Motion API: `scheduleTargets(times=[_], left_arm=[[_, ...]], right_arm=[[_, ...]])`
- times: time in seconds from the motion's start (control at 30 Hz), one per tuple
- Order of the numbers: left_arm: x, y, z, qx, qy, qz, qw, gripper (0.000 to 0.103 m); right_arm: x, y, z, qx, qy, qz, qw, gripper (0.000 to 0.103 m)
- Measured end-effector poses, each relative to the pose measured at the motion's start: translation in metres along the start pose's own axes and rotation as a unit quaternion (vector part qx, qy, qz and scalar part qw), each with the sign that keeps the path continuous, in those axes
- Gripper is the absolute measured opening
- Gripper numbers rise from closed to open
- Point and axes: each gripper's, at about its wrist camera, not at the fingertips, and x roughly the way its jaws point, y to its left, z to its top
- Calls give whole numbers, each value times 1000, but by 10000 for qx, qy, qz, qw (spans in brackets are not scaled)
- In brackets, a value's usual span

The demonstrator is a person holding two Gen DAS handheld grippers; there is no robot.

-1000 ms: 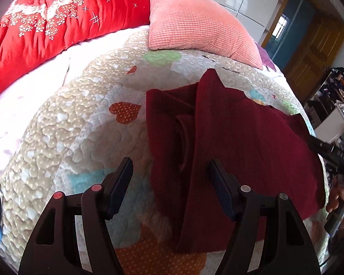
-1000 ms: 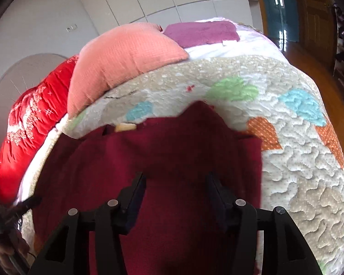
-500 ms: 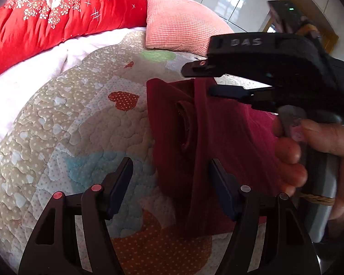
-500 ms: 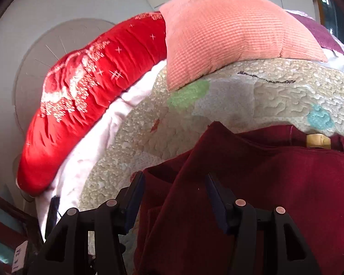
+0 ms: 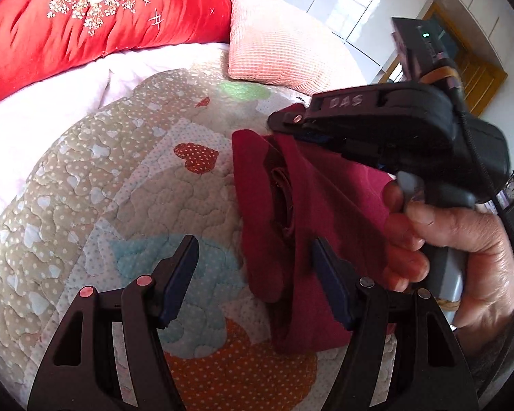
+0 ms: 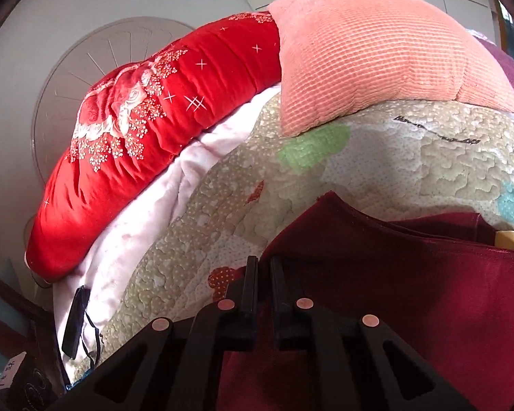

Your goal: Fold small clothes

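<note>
A dark red garment [image 5: 311, 212] lies partly folded on the quilted bedspread [image 5: 120, 185]; it also fills the lower right of the right wrist view [image 6: 411, 291]. My left gripper [image 5: 255, 274] is open, hovering over the garment's near left edge. My right gripper [image 6: 264, 274] is shut on the garment's upper left corner; in the left wrist view it [image 5: 284, 121] reaches in from the right, held by a hand, pinching the far corner.
A salmon pillow [image 6: 377, 51] and a red embroidered quilt [image 6: 154, 109] lie at the head of the bed. A white sheet [image 5: 44, 113] borders the bedspread. A black device with a cable [image 6: 73, 322] lies at the bed's left edge.
My right gripper swung across to the garment's far left corner and closed on it. My left gripper stayed open and shifted slightly closer to the garment's left edge.
</note>
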Motion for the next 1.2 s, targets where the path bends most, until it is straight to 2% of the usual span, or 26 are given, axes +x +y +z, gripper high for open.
scheduleTargets(times=[0.07, 0.13, 0.17, 0.2, 0.23, 0.37, 0.43, 0.5, 0.63, 0.67, 0.73, 0.8, 0.83, 0.93, 1.0, 1.1, 1.17, 1.2], left_arm=[[1, -1, 0, 14, 1, 13, 10000, 69], [4, 0, 1, 46, 14, 29, 10000, 69], [4, 0, 1, 58, 8, 31, 10000, 69], [3, -1, 1, 72, -2, 30, 10000, 69], [4, -2, 0, 100, -11, 42, 9999, 68], [4, -2, 1, 155, -44, 115, 9998, 68], [4, -3, 1, 154, -64, 128, 9998, 68], [3, -4, 2, 191, -109, 181, 9996, 68], [4, -8, 1, 250, -140, 241, 9993, 68], [4, -9, 0, 254, -142, 246, 9993, 68], [4, -11, 0, 275, -174, 243, 9992, 68], [1, -14, -1, 296, -271, 208, 9990, 69], [-1, -15, -1, 296, -342, 167, 9988, 68], [-3, -20, -2, 331, -465, 25, 9984, 68], [-1, -23, -2, 386, -455, -41, 9982, 68], [6, -29, -4, 549, -308, -85, 9980, 68], [10, -33, -5, 660, -254, -56, 9975, 68], [13, -35, -6, 709, -224, -20, 9972, 68]], right_arm=[[13, -6, -7, 84, 131, -60, 9999, 6], [6, -18, -13, 341, 14, 209, 9992, 11], [-4, -24, -16, 441, -86, 421, 9981, 19], [-17, -27, -20, 481, -175, 585, 9970, 32], [-31, -30, -25, 456, -283, 670, 9963, 35], [-95, -49, -58, 307, -666, 332, 9968, 36], [-129, -68, -77, 332, -907, -9, 9953, 36], [-162, -92, -94, 269, -1121, -725, 9907, 35], [-206, -154, -118, 511, -1260, -2244, 9650, 36], [-211, -173, -123, 704, -1233, -2432, 9595, 36], [-214, -207, -132, 1120, -1121, -2467, 9560, 36], [-213, -230, -141, 1510, -1013, -2135, 9599, 36], [-216, -235, -143, 1625, -1105, -1987, 9602, 36], [-227, -231, -137, 1482, -1368, -2051, 9577, 36], [-226, -228, -125, 1398, -1516, -2031, 9572, 44], [-211, -234, -101, 1305, -1453, -2115, 9577, 47], [-195, -246, -88, 1427, -1264, -2090, 9592, 47], [-188, -252, -84, 1512, -1158, -2029, 9605, 41]])
